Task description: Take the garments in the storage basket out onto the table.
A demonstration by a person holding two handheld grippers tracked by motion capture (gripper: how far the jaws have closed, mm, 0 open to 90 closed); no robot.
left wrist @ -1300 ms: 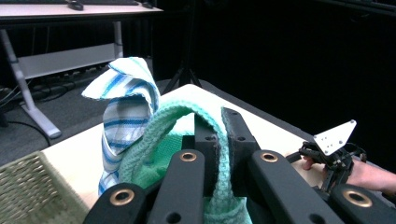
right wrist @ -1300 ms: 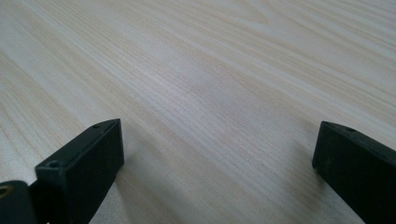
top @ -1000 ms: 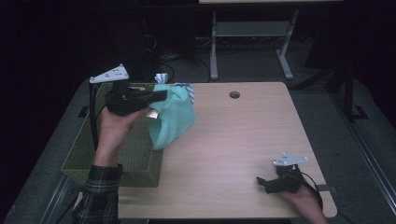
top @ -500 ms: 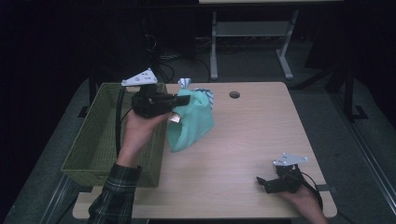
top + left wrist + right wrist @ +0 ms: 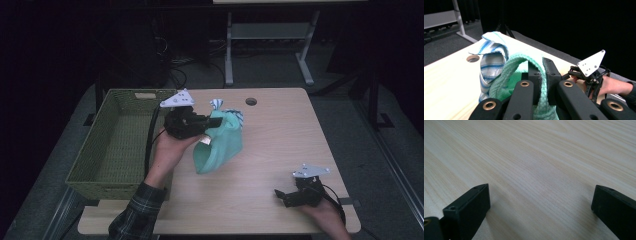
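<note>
The mint-green knitted cloth [image 5: 220, 145], bunched with a blue-striped white cloth [image 5: 490, 58], is clamped in the left gripper [image 5: 207, 123] and hung clear of the pale wooden bench [image 5: 280, 125] beside the green woven basket [image 5: 117, 145], apparently for transfer. The right gripper [image 5: 281, 194] is rested on the bench, jaws apart and empty, out of the way.

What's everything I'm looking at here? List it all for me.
green cloth: one, mint green, hanging from the left gripper above the table
striped cloth: one, white with blue stripes, bunched with the green cloth
basket: one, olive green, at the table's left edge
table: one, pale wood, with a round hole near the far edge
left gripper: one, black, shut on the green cloth
right gripper: one, black, jaws open, low over the table's near right corner
</note>
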